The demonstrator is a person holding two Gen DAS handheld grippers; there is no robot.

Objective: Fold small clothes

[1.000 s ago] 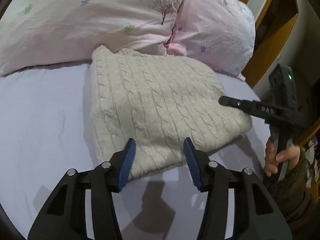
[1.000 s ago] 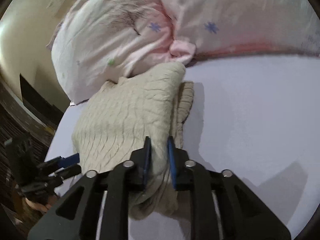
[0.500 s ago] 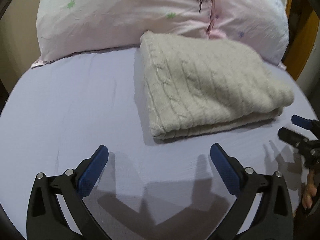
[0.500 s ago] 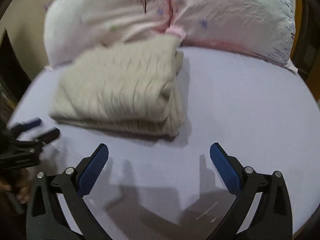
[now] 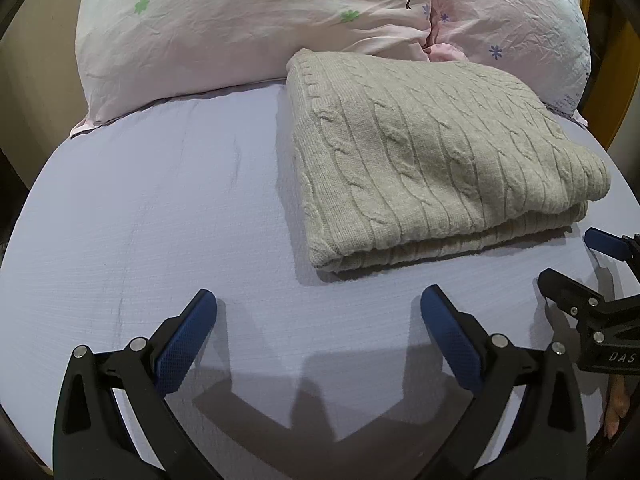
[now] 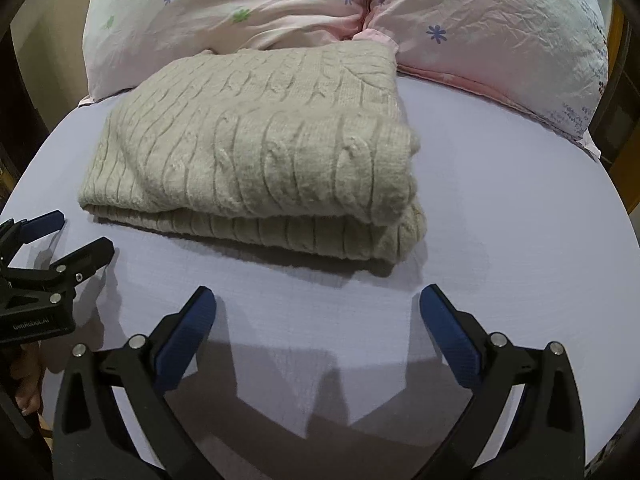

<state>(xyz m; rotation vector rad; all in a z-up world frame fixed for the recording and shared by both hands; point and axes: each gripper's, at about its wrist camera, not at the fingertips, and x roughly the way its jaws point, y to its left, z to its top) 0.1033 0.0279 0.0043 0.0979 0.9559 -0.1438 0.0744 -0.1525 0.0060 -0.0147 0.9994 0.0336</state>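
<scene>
Folded sweater [image 5: 436,152] (cable-knit) on sheet [image 5: 160,208]

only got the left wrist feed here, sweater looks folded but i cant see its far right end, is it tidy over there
Observer: Fairly tidy. In the right wrist view the cable-knit sweater ends in a rounded double fold, with the lower layer poking out slightly past the upper one.
Operator: is the right gripper holding any of it
Observer: No. The right gripper is wide open over bare sheet, short of the sweater.
Operator: anything on the bed right of the sweater
Observer: Only sheet shows there, up to the pink pillow behind.
</scene>
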